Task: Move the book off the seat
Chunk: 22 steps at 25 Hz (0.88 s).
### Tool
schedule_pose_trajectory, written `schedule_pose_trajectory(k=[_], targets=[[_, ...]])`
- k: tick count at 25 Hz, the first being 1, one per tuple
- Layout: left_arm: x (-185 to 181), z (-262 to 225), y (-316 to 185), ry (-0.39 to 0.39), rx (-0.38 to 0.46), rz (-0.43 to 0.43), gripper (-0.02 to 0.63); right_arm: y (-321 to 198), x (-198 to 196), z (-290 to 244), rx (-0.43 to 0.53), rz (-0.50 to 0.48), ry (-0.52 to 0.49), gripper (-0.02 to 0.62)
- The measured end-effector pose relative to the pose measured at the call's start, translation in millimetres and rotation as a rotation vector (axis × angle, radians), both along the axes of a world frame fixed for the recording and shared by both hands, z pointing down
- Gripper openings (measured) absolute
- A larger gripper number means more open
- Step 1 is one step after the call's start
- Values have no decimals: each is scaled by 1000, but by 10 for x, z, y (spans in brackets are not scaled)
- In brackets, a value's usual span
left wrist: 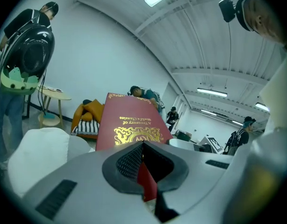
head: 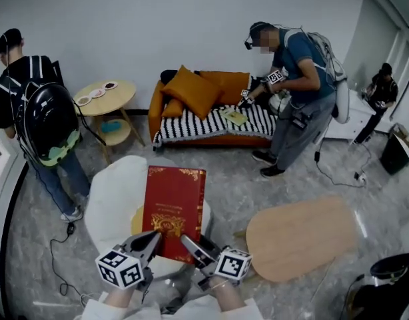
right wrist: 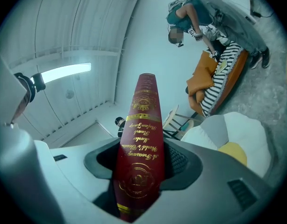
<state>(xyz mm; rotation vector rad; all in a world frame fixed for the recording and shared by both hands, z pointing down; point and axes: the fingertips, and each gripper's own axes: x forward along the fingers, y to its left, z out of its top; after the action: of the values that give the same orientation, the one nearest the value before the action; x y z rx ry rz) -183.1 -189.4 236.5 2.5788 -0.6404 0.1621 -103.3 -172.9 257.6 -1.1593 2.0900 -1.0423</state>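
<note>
A large red book [head: 174, 212] with gold print is held up over the white seat [head: 110, 202], a round cushion with a yellow patch. My left gripper [head: 149, 244] is shut on the book's near left edge. In the left gripper view a thin red edge sits pinched between the jaws of that gripper [left wrist: 144, 171], and the book's cover [left wrist: 129, 120] rises beyond. My right gripper [head: 193, 247] is shut on the near right corner. The right gripper view shows this gripper [right wrist: 141, 171] clamping the thick gold-lettered spine [right wrist: 141, 134].
An oval wooden table [head: 301, 235] stands to the right of the seat. At the back is an orange sofa [head: 211, 122] with cushions and a striped cover, where a person [head: 294, 92] bends. Another person [head: 41, 122] stands at the left by a round side table [head: 104, 99].
</note>
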Motion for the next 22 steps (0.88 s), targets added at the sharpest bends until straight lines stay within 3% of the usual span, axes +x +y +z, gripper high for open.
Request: schedule_pose_trajectory(k=[5, 13, 22], targets=[[375, -25, 187, 5, -5, 81, 6, 234, 315, -58, -8, 70, 22, 244], [1101, -110, 399, 9, -26, 265, 6, 590, 1044, -172, -4, 260, 21, 244], [2291, -146, 934, 7, -22, 435, 6, 1148, 2072, -197, -10, 430, 23, 244]])
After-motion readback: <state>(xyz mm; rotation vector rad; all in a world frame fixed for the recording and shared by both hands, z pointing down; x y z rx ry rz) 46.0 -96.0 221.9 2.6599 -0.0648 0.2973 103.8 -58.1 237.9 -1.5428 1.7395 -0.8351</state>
